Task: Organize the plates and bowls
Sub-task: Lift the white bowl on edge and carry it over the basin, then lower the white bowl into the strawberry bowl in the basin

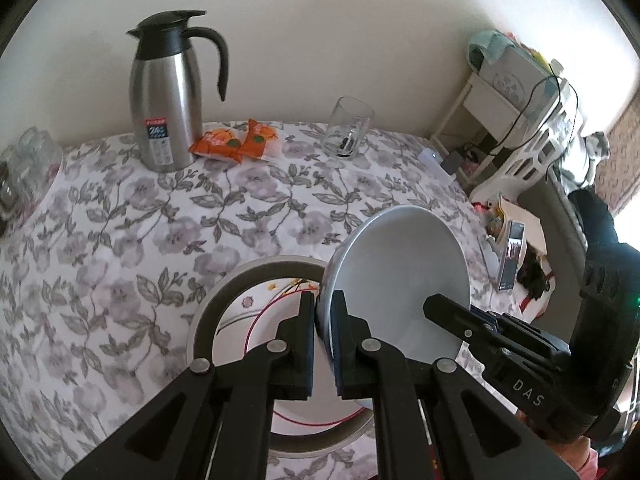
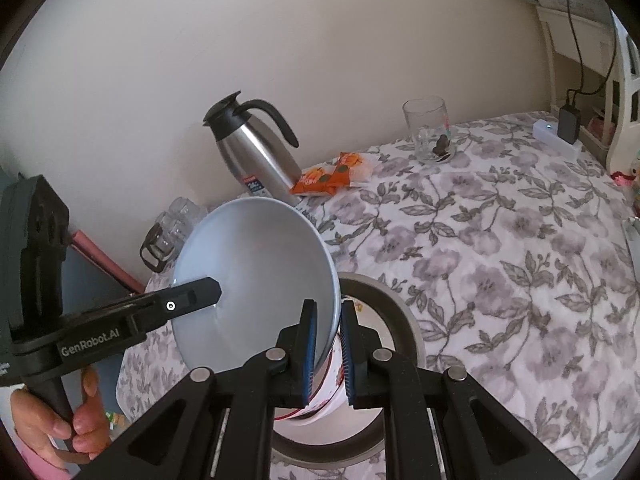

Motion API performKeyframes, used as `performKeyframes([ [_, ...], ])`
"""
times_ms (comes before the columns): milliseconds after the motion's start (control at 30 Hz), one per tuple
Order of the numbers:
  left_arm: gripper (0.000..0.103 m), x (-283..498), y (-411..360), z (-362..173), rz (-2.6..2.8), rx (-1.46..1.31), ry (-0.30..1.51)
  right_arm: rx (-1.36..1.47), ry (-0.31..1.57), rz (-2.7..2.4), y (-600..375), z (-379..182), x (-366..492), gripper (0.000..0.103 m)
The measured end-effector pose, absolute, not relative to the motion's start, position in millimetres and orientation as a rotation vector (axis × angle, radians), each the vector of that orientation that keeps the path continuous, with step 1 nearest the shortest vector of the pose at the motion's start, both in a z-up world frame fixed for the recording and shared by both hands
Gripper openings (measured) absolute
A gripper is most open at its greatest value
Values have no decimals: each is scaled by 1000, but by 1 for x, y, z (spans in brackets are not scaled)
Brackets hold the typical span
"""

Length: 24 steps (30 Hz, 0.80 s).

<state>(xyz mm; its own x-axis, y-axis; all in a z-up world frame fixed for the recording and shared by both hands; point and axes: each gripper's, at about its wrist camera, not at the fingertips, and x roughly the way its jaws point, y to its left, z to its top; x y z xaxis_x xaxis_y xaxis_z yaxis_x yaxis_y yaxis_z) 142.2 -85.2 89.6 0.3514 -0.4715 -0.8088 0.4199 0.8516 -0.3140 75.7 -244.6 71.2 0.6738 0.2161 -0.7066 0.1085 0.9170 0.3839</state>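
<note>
A pale blue bowl (image 1: 400,272) hangs tilted on edge above the table, held from both sides. My left gripper (image 1: 323,314) is shut on its left rim, and a finger (image 1: 444,310) of the other gripper lies across its inside. In the right wrist view my right gripper (image 2: 329,330) is shut on the bowl's (image 2: 256,272) right rim, with the left gripper's finger (image 2: 200,294) reaching in from the left. Beneath the bowl lies a grey-rimmed plate (image 1: 224,292) with a white, red-ringed floral plate (image 1: 256,316) on it, also visible as the grey plate (image 2: 404,312) under my right gripper.
The floral tablecloth (image 1: 120,240) carries a steel thermos jug (image 1: 166,100), orange snack packets (image 1: 236,142) and a drinking glass (image 1: 348,128) along the wall. Glass jars (image 1: 24,168) stand at the far left. A white shelf (image 1: 500,112) with cables stands beyond the table's right edge.
</note>
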Motion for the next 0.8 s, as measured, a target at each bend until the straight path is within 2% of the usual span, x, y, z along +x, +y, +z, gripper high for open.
performKeyframes([
  [800,8,116,-38,62,-527,-240,997,319,911,109,-209,58,79,13],
])
